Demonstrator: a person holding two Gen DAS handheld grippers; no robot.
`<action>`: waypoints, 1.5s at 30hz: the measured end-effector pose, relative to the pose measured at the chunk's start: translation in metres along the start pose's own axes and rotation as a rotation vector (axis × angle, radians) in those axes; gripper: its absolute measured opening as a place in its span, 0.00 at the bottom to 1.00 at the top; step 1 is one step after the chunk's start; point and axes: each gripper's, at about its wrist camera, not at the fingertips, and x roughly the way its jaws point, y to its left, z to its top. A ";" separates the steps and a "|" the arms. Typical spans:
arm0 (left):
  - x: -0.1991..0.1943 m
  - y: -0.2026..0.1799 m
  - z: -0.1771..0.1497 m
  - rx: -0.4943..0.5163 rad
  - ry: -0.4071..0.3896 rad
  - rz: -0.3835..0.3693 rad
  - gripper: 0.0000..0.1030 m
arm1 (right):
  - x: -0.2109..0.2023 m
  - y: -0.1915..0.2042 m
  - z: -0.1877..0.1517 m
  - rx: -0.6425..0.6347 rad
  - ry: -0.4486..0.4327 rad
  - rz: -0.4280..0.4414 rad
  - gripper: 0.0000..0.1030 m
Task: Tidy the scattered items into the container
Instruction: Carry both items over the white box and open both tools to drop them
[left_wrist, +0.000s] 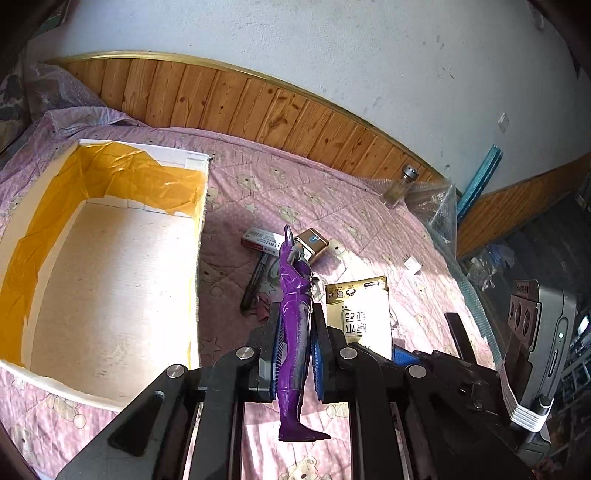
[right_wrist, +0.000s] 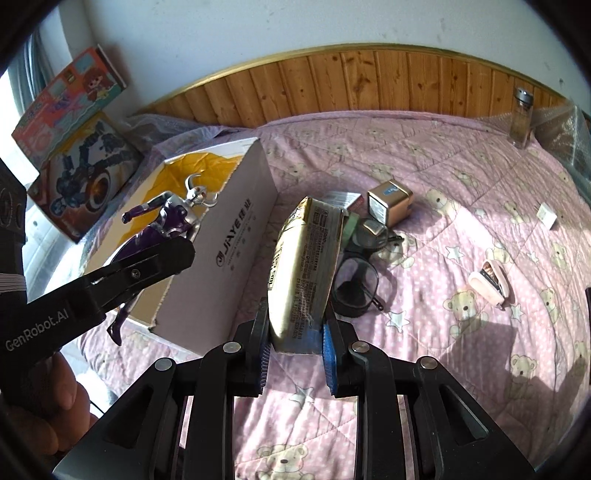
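My left gripper (left_wrist: 295, 317) is shut on a purple and silver toy figure (left_wrist: 293, 314), held upright just right of the white cardboard box (left_wrist: 201, 221) with yellow tape inside. From the right wrist view the same figure (right_wrist: 173, 218) hangs over the box's near corner (right_wrist: 236, 229), clamped by the left gripper (right_wrist: 173, 251). My right gripper (right_wrist: 295, 325) is shut on a gold and white packet (right_wrist: 306, 266), lifted above the pink bedspread. In the left wrist view that packet (left_wrist: 360, 314) shows to the right of the figure. The box floor looks bare.
On the bedspread lie black glasses (right_wrist: 356, 280), a small brown tin (right_wrist: 391, 203), a red-and-white carton (left_wrist: 258, 240), a black pen (left_wrist: 253, 284), a pink case (right_wrist: 489, 282) and a white plug (right_wrist: 546, 217). A glass jar (right_wrist: 521, 118) stands by the wooden wall panel. Toy boxes (right_wrist: 74, 155) sit far left.
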 end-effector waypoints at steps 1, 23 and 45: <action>-0.006 0.005 0.001 -0.011 -0.009 0.001 0.14 | -0.001 0.010 0.003 -0.020 -0.005 0.010 0.24; -0.068 0.100 0.069 -0.198 -0.148 0.074 0.14 | 0.026 0.123 0.083 -0.294 0.009 0.115 0.24; 0.044 0.206 0.113 -0.406 0.109 0.181 0.14 | 0.183 0.127 0.156 -0.406 0.338 0.092 0.24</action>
